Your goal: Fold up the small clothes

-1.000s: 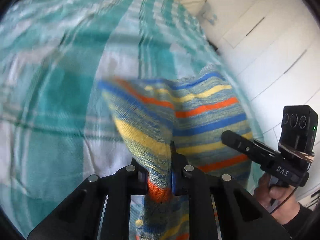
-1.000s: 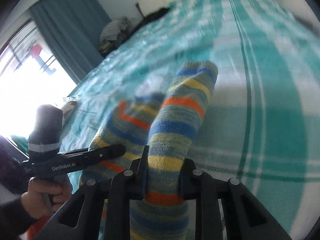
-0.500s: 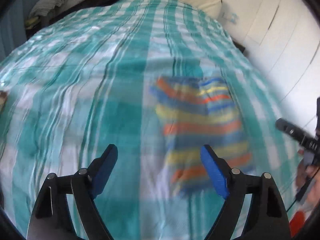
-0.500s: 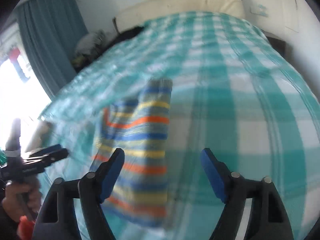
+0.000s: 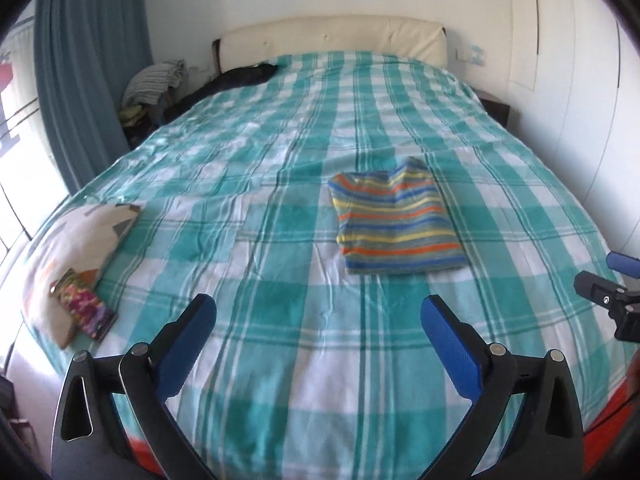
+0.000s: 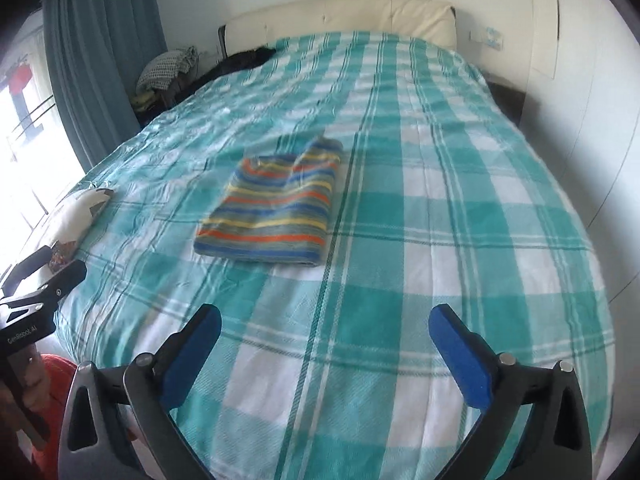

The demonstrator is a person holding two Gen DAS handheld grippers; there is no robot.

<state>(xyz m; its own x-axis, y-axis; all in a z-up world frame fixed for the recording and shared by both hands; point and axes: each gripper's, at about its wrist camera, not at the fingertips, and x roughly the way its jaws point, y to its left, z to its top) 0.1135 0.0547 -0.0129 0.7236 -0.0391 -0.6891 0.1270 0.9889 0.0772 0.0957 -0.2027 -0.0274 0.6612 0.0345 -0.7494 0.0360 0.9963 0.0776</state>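
Your left gripper [image 5: 318, 322] fills the bottom of the left wrist view with its blue pads [image 5: 448, 346] spread wide; its jaws have just been opening and nothing but bedspread shows between them. The folded striped garment [image 5: 396, 226] lies flat on the teal and white checked bedspread [image 5: 280, 160], right of centre in the frame and well beyond the fingertips, touched by neither pad. This view alone shows the white patterned pillow [image 5: 76, 248] clearly at the left edge, with a colourful packet [image 5: 82, 308] lying on its near end, and at the right edge the tip of your right gripper [image 5: 612, 280], black with a blue pad, poking into frame clear of the garment. Along the top sit the cream headboard [image 5: 332, 38], a blue curtain [image 5: 88, 72] at upper left and a heap of clothes [image 5: 156, 84] beside the bed. In the right wrist view your right gripper [image 6: 324, 330] stands at the bottom of the frame equally wide apart, its jaws also just opened, with only bedspread [image 6: 440, 200] between the pads. Here the striped garment [image 6: 276, 216] sits left of centre, slightly blurred, again well beyond the fingertips. What this view adds is your left gripper [image 6: 48, 276] at the lower left edge, with your hand [image 6: 30, 384] wrapped round its handle below; the pillow [image 6: 82, 210] is only partly seen behind it. The headboard [image 6: 360, 16] and curtain [image 6: 104, 60] appear along the top, and a white wall closes the right side.
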